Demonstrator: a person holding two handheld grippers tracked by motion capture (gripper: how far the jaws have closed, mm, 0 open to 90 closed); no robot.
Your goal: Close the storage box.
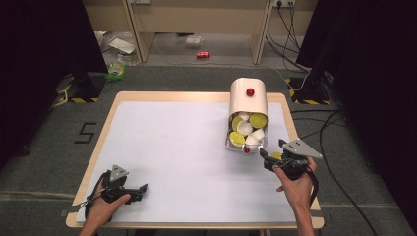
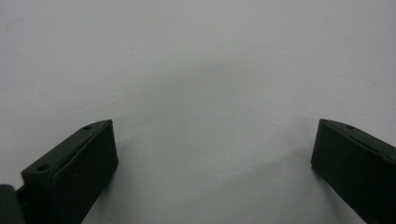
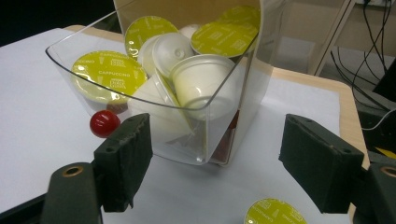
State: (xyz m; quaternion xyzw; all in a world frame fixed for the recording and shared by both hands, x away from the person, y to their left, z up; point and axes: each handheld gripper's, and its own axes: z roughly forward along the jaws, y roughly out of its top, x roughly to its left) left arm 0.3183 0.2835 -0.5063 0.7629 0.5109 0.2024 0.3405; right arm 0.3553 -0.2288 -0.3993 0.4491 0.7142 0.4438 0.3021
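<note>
Clear bin [image 3: 205,140] of capsules, frame centre | right gripper [image 3: 212,163] spread, left gripper [image 2: 212,154] spread, idle | next we close on bin's front.

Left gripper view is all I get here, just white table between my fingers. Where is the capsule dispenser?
Observer: The dispenser stands at the table's far right, its clear drawer full of capsules.
Operator: Where's the right gripper?
Observer: The right gripper is open just in front of that drawer.
Operator: Any capsule out?
Observer: One green-lidded capsule lies on the table between its fingers.
</note>
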